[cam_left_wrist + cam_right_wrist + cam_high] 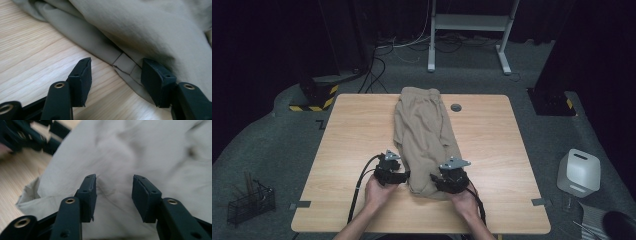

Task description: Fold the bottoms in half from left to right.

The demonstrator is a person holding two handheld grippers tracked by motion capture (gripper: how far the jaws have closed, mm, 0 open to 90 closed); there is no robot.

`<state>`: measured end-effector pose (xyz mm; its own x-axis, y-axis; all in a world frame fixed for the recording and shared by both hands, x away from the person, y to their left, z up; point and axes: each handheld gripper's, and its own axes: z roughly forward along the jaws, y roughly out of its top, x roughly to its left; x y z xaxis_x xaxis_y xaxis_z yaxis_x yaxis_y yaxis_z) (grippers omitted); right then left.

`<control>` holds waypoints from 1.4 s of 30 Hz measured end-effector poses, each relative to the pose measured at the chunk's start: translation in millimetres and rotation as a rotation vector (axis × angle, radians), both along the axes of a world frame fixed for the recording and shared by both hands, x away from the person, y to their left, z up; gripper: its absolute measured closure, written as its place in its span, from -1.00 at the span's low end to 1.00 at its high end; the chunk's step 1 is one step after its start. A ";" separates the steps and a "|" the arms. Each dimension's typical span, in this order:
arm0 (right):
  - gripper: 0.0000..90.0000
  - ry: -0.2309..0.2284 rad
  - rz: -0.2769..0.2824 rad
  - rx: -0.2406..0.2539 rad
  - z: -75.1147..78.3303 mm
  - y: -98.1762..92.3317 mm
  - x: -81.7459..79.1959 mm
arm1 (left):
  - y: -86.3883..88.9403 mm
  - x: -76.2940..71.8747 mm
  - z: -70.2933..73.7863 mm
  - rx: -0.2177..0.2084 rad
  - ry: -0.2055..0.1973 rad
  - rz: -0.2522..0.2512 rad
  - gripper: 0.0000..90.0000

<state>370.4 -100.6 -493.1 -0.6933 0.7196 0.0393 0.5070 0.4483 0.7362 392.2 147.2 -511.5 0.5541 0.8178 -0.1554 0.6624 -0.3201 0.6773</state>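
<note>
From above, tan pants [424,135] lie lengthwise on the tabletop [492,150], both grippers at the near hem. Left gripper [115,75] view: jaws released, straddling the hem edge; closing could catch one layer only. Right gripper [113,197] view: jaws released over bunched cloth, risking a crooked fold.

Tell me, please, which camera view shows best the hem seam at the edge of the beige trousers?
The left gripper view: the hem seam of the beige trousers lies sharp and close between the open left gripper. The right gripper view shows blurred cloth without that seam. The high view shows the whole garment, too small for stitching.
</note>
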 end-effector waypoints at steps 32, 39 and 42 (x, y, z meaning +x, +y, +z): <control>0.99 -0.028 -0.026 -0.013 -9.9 -50.2 -24.6 | 58.8 -19.2 10.1 -0.003 0.026 0.064 0.81; 0.46 -0.053 -0.051 0.059 3.4 -41.7 -18.4 | 29.5 -30.5 21.8 0.032 -0.056 -0.067 0.06; 0.35 -0.051 -0.036 0.048 4.0 -27.4 -11.5 | 18.9 -23.7 14.7 0.053 -0.038 -0.075 0.02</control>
